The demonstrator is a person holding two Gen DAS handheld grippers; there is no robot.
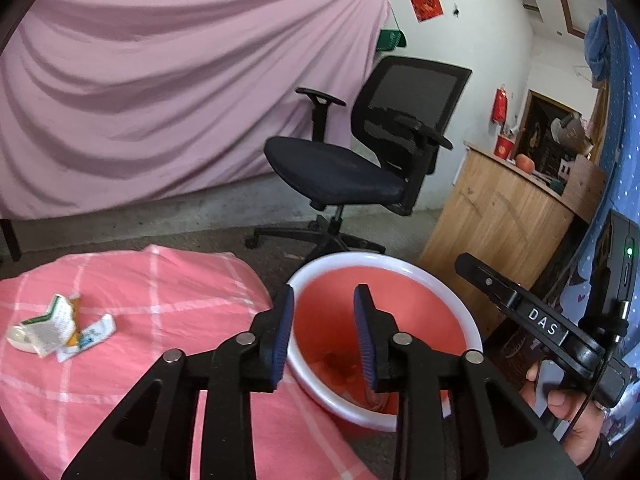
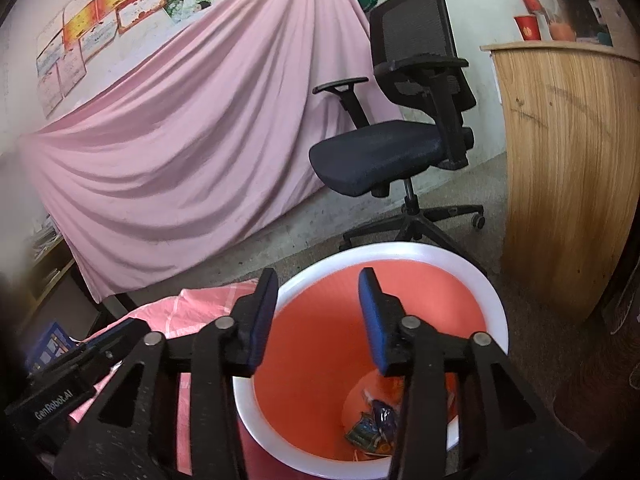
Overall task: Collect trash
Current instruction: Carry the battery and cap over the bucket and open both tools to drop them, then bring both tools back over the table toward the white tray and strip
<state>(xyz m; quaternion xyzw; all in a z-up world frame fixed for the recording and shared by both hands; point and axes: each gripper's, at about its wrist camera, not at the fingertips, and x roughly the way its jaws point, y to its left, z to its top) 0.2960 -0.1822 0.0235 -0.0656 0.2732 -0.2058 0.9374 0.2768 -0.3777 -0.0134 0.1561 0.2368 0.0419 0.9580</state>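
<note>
Your left gripper (image 1: 323,334), parted and empty, over bin (image 1: 420,276); crumpled wrappers (image 1: 60,326) lie left on bed (image 1: 160,280), probably long axis crosswise. Right gripper (image 2: 318,322) parted, empty too.

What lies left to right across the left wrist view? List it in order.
Crumpled wrappers on the pink checked cloth → left tongs, open, over the orange bin → right tongs' body → hand holding it.

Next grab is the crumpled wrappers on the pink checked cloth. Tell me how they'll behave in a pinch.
The crumpled wrappers look like thin printed paper or foil, so probably very light and floppy, likely to crush flat. They lie as loose overlapping pieces, so one pinch may lift only some. The soft pink checked cloth beneath could bunch up with them.
</note>
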